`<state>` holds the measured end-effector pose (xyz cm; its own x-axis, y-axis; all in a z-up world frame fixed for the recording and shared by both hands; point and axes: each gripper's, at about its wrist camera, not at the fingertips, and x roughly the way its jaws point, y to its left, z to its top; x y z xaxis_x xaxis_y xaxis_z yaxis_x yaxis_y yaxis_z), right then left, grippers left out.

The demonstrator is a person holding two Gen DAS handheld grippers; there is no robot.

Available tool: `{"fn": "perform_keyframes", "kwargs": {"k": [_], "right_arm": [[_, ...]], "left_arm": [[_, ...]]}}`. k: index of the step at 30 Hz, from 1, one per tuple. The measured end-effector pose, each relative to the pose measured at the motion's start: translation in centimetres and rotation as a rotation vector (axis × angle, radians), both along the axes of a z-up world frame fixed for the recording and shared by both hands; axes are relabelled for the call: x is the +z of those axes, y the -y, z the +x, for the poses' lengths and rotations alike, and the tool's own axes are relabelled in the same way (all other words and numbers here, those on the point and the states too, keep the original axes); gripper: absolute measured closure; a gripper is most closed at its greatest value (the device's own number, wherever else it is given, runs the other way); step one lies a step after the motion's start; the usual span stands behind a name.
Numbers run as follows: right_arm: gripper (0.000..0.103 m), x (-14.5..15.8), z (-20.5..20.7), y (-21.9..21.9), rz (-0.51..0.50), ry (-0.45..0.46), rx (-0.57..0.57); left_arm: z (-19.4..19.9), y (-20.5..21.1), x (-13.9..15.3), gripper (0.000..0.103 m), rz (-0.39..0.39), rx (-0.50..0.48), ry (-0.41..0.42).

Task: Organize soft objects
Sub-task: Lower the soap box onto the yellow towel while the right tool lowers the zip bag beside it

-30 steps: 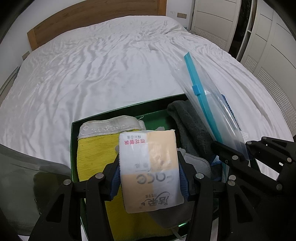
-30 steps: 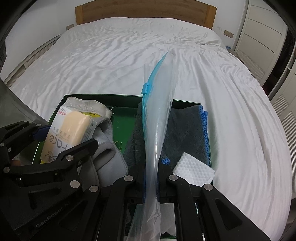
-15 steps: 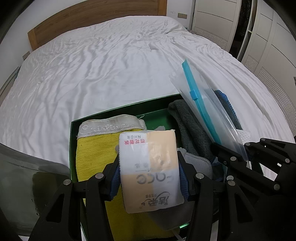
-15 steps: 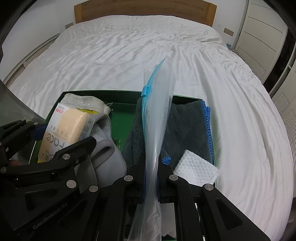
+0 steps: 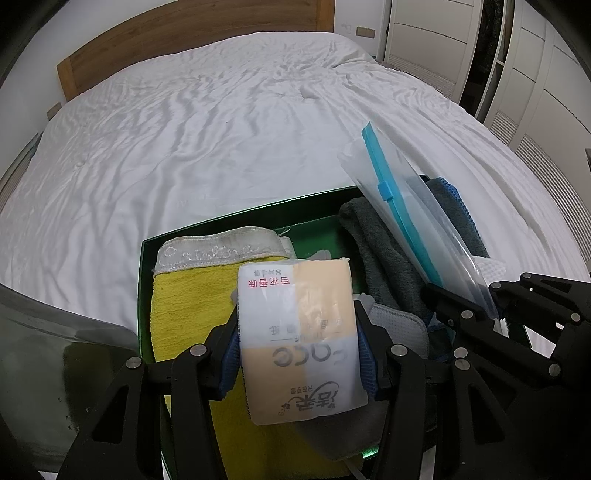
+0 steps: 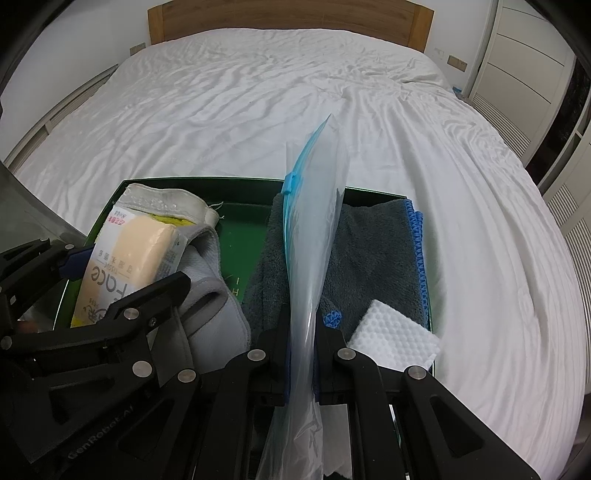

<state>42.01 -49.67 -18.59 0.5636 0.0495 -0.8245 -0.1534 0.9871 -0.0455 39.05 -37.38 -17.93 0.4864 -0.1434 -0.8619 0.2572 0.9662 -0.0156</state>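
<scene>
A wide bed (image 5: pixel 236 140) fills the room, its white sheet (image 6: pixel 258 110) rumpled into long shallow creases from end to end. At the far end of the bed a plain wooden headboard (image 6: pixel 288 16) stands against a white wall. Low on that wall, just beside the headboard's left corner, sits a small socket plate (image 6: pixel 137 47). To the right of the bed runs a row of white wardrobe doors (image 5: pixel 436 40), some with louvred panels; one dark gap (image 5: pixel 484 55) shows between them.
</scene>
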Motion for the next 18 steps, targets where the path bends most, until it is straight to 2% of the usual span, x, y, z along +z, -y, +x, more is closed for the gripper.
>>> {"fn": "perform_keyframes", "kwargs": {"k": [18], "right_arm": [[0.096,-0.4,1.0,-0.1,-0.032,0.000,0.013]], "left_arm": [[0.5,-0.9,-1.6,0.054,0.031,0.014,-0.004]]}}
